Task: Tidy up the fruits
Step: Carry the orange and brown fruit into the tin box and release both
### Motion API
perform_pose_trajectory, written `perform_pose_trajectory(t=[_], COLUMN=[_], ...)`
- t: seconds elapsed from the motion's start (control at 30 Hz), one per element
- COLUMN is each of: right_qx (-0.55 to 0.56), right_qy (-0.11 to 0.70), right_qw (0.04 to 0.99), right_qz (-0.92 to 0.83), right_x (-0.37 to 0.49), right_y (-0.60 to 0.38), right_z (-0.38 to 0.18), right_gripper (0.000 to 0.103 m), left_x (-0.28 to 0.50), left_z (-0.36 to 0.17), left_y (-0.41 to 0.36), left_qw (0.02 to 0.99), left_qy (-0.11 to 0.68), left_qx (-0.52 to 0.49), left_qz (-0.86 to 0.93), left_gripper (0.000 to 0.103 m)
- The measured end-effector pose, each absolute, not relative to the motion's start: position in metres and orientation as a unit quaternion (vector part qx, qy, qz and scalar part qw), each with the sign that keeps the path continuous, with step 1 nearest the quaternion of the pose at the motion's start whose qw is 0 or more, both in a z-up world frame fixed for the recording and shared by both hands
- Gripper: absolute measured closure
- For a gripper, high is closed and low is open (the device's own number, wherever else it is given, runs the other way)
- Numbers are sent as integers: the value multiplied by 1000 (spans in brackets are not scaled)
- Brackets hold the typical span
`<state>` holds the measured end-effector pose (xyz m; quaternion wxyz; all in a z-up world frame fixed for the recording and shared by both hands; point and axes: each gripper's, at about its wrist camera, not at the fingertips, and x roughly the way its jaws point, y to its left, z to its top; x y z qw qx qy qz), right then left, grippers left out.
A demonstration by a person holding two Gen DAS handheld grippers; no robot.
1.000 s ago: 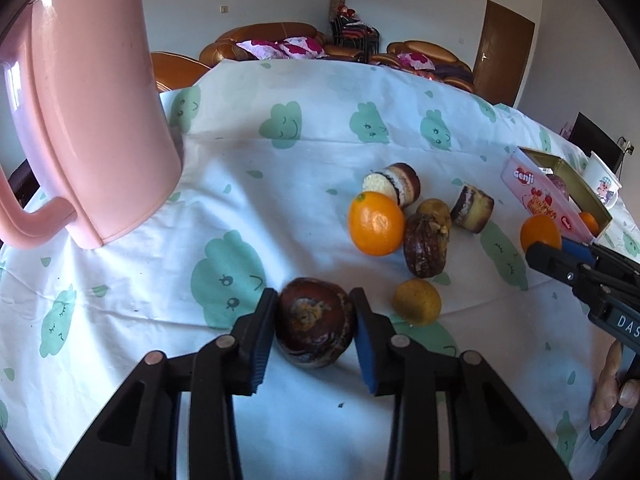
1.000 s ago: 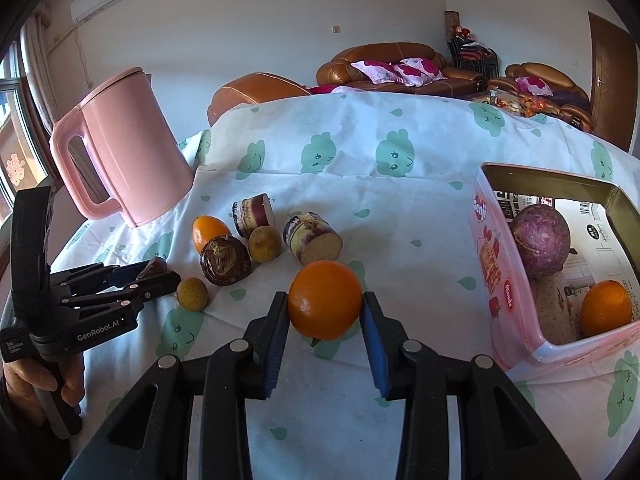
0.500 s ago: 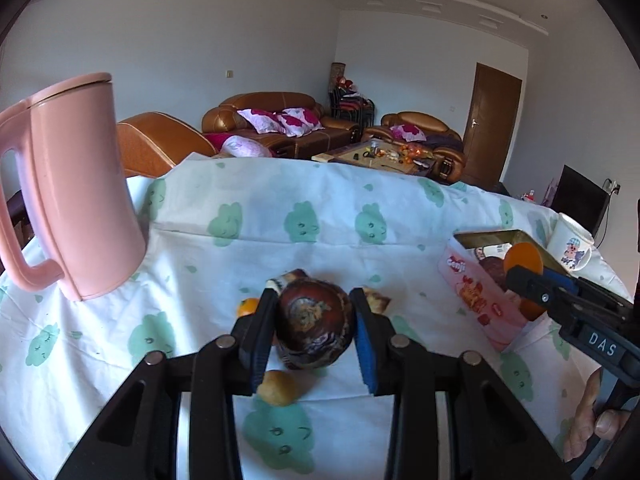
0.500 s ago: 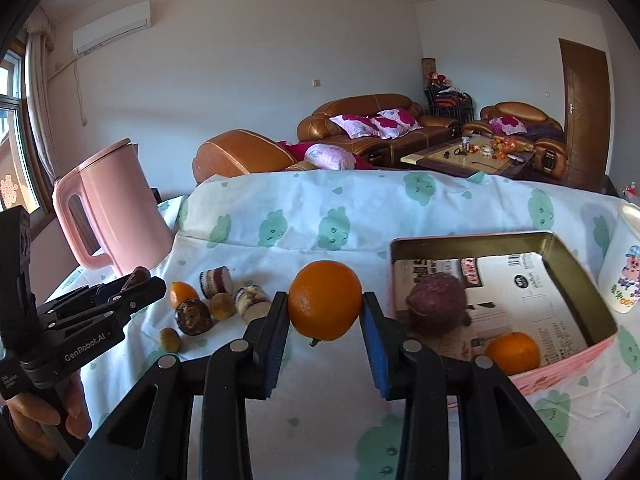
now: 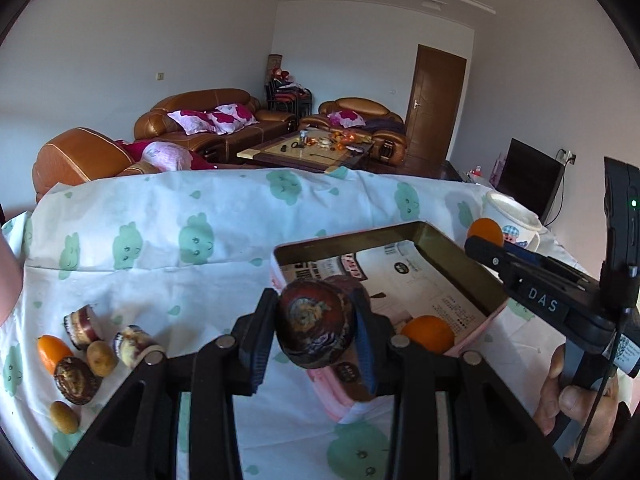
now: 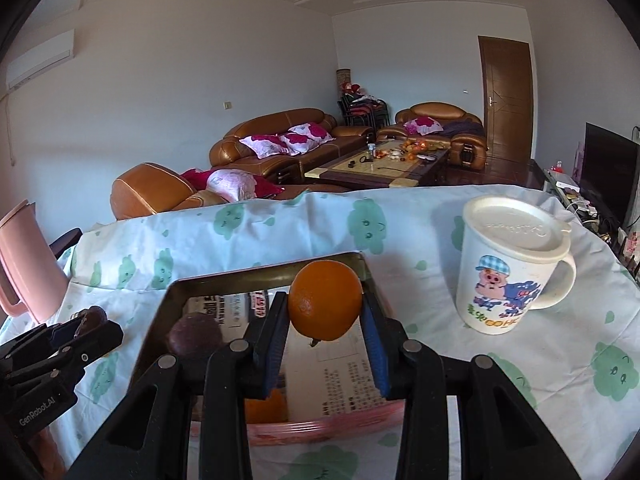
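My left gripper (image 5: 316, 332) is shut on a dark brown, wrinkled round fruit (image 5: 316, 320), held above the near left corner of an open tin box (image 5: 440, 240). An orange (image 5: 428, 334) lies inside that box. My right gripper (image 6: 325, 320) is shut on an orange (image 6: 325, 304) and hangs over the box (image 6: 256, 274), which holds a purple fruit (image 6: 195, 334) and an orange (image 6: 266, 404). Each gripper shows in the other view: the right one (image 5: 480, 244) at the right, the left one (image 6: 94, 320) at the left.
On the cloud-print cloth at the left lie an orange (image 5: 50, 352), two cake pieces (image 5: 82, 324), a dark fruit (image 5: 76, 380) and two yellowish fruits (image 5: 101, 358). A lidded white mug (image 6: 512, 268) stands right of the box. A pink kettle (image 6: 24, 264) is far left.
Both grippers have swung right and risen with their fruits, from over the loose pile to the tin box. The kettle has slid out to the left edge of both views.
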<state>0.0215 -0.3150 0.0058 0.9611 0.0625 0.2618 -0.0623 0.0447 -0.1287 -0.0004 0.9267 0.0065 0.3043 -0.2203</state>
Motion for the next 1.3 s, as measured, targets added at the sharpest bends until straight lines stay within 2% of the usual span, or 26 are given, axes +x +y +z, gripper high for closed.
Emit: perform_pose_trajectory(t=[0.33,0.43,0.73,0.8,0.9,1.0,1.03,1.07,1.17,1.3], right_qx=[35,39,69,90,103,120,130,141,149,114], right_qy=[294,302,311,319,321,300,292,283,250,218], right_qw=[953,951,948,943,941,946,947,949,957,968], right_qz=[-59,-51,-22,-11,-8,-7,-3,0,-16,-57], right_x=[40,40,40,42,42,36,34,31,21,12], right_y=[-333,-334,-336,-338,-340,-345,-348,-351,-354,-346], right_z=[-8,-11,-16,-19,-19,-14,-12,-10,-2,6], right_gripper=[65,65,64,64,64,64,60,52,36,34], left_x=[58,65,59,59,56,54,52,49,38,29], left_z=[-13,-21,-20,-19,-15,-9,-7,-4,5,10], left_y=[-206,-209,-208,-205,-201,-193,-191,-190,-190,-188], left_qw=[916,915,929,932,936,941,942,944,951,957], left_qy=[325,337,308,305,298,288,283,275,246,227], left_qx=[39,46,79,79,72,56,52,50,56,72], left_qz=[-232,-218,-189,-181,-174,-172,-173,-175,-181,-164], left_gripper=[65,65,63,60,47,23,9,0,0,0])
